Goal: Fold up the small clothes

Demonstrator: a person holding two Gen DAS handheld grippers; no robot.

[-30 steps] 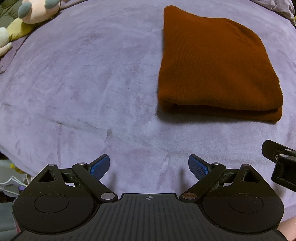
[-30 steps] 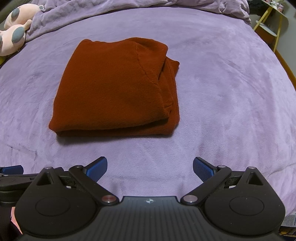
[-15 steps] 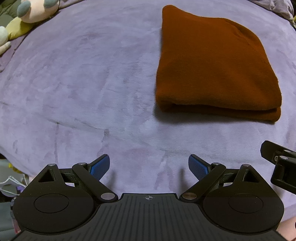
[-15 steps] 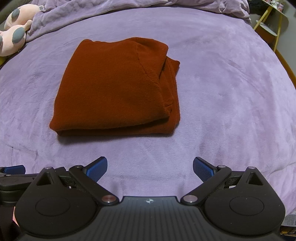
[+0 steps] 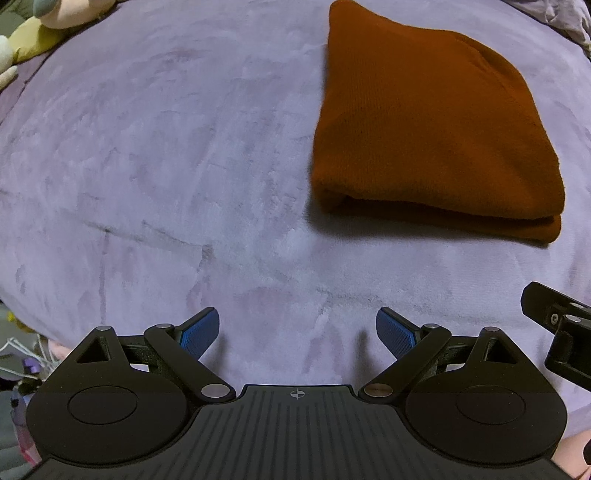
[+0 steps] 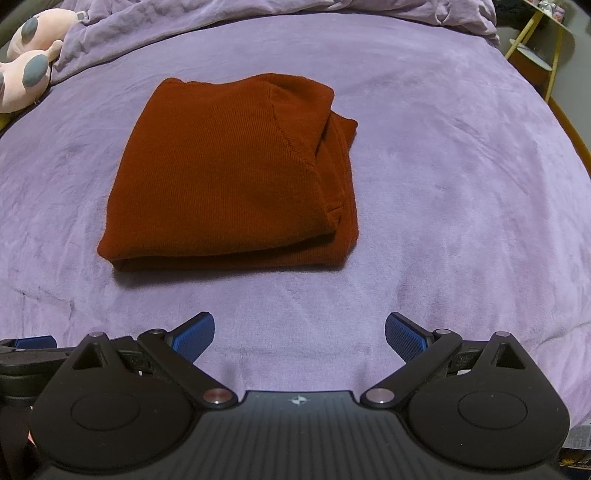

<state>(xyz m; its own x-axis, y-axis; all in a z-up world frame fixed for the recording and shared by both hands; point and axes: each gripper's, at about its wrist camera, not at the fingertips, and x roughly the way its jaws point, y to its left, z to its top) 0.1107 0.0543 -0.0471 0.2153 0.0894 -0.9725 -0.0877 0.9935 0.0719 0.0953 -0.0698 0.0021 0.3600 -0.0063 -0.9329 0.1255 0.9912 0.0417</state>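
A rust-brown knit garment (image 6: 229, 173) lies folded in a flat, layered rectangle on the purple blanket (image 6: 443, 184). It also shows in the left wrist view (image 5: 432, 129), up and to the right. My left gripper (image 5: 297, 334) is open and empty, low over the blanket, short of the garment and to its left. My right gripper (image 6: 299, 338) is open and empty, a little short of the garment's near folded edge. Part of the right gripper's body (image 5: 557, 332) shows at the right edge of the left wrist view.
A pink and grey plush toy (image 6: 26, 77) lies at the far left by the bunched blanket. A plush toy also shows in the left wrist view (image 5: 55, 14). A yellow-legged side table (image 6: 543, 48) stands beyond the bed's far right edge.
Both grippers have drawn back slightly from the garment and stay open. The garment has not moved on the blanket.
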